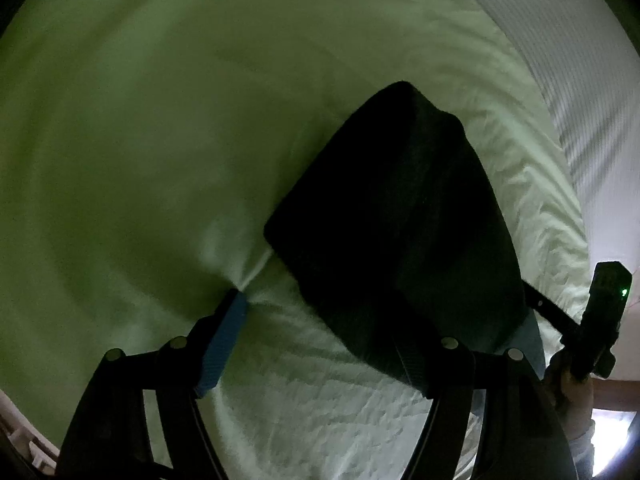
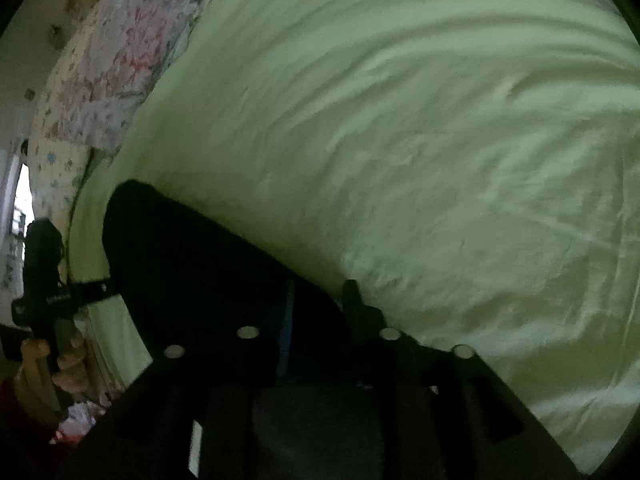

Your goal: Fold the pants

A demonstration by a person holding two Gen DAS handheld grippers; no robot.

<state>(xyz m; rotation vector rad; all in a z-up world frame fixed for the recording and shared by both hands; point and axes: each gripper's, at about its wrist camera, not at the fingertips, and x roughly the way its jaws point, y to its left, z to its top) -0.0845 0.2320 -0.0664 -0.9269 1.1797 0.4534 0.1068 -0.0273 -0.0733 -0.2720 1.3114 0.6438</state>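
My left gripper [image 1: 320, 344] stands with jaws apart, the folded pants [image 1: 396, 232] over its right finger, pads not pressing. Bare sheet [image 1: 160, 140] spreads ahead and leftward. My right gripper [image 2: 320, 300] is slightly parted; pants cover its left finger.

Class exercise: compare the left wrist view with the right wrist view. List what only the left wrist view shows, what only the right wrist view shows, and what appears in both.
Only the left wrist view: the left tool from behind, open, one blue pad dug into the sheet, and a white ribbed cover at the bed's far edge.

Only the right wrist view: a patterned quilt beside the bed, and the right tool from behind, open over the dark cloth.

Both: the dark folded pants lying on the pale green sheet, and the other tool held at the frame's edge.
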